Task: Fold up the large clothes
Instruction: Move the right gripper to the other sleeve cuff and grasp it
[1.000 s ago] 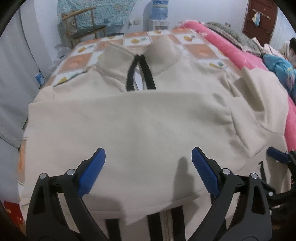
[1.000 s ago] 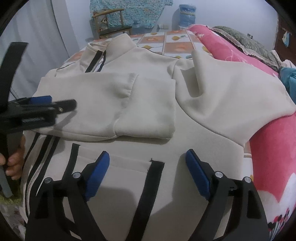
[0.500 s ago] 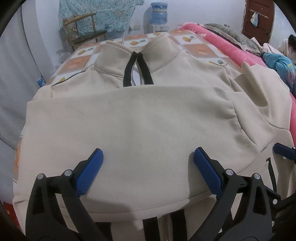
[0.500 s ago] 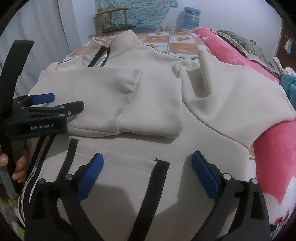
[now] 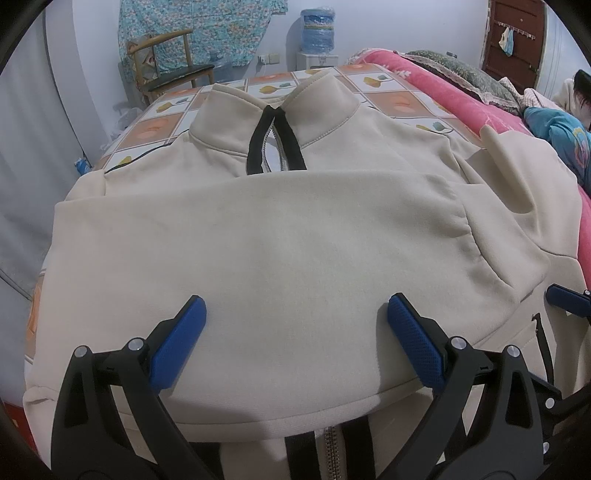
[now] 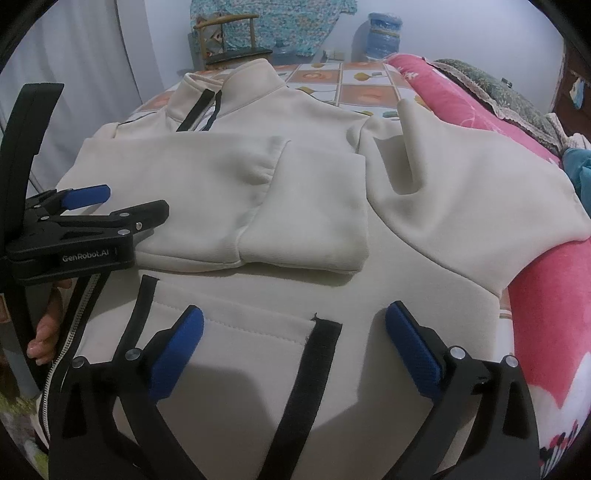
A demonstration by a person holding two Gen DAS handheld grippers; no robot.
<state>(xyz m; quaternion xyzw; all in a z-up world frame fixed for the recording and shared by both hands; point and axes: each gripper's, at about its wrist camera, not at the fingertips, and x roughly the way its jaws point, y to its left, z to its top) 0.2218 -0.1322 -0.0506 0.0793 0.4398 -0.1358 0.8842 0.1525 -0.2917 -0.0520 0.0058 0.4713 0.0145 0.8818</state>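
The room is a bedroom: a bed with a tiled flower-pattern sheet (image 5: pixel 162 125), a wooden chair (image 5: pixel 166 59) and a water bottle (image 5: pixel 317 26) stand at the far wall, and a pink blanket (image 5: pixel 436 85) lies along the right side.

In the left wrist view, the cream jacket (image 5: pixel 280 251) is spread on the bed, front up, collar far from the camera. One sleeve (image 5: pixel 258 229) is already folded across the chest, and its cuff reaches toward the right shoulder. The black-edged zipper shows at the collar (image 5: pixel 277 151) and again at the bottom edge. The left gripper (image 5: pixel 295 339) hovers over this sleeve with its blue pads wide apart; nothing is between them.

In the right wrist view, the folded sleeve's cuff (image 6: pixel 306 210) lies flat on the chest. The other sleeve (image 6: pixel 461 206) is still spread out toward the pink blanket, not folded. The right gripper (image 6: pixel 293 350) is over the lower front near a pocket with black trim (image 6: pixel 317 373); its jaws are opening and hold no cloth. The left gripper is seen at the side, held by a hand (image 6: pixel 46 332).

I judge the folding is about one third done: the second sleeve and the body fold remain. The cloth looks thick and soft, with few wrinkles.
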